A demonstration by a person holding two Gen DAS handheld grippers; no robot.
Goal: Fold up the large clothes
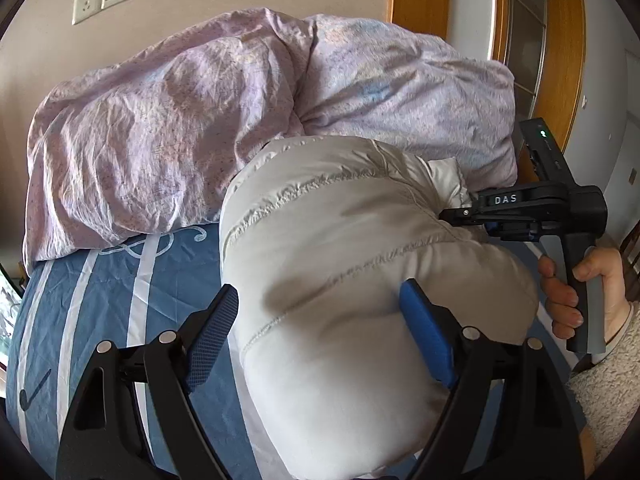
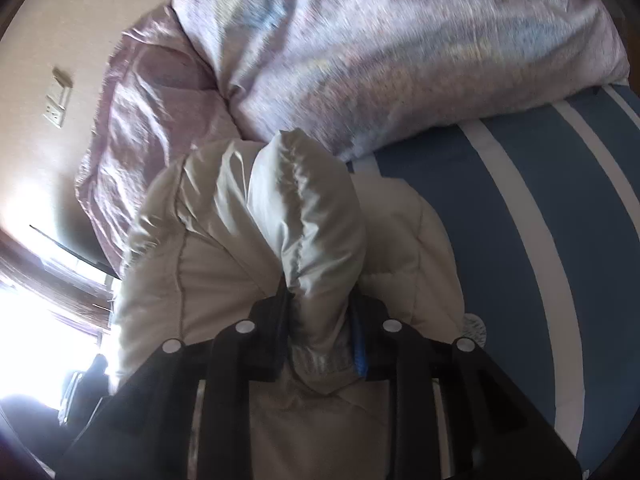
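Rt hand-held gripper pinching jacket

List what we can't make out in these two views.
- Jacket lower end: left wrist view, cut off by the bottom edge and the left gripper.
- Fabric inside the right gripper: right wrist view, its fingers cover it.
- Duvet print: right wrist view, blurred.

Soft daylight, sharp left wrist view; right wrist view blurred w/ blown-out window glare at left, fisheye-dark corners.
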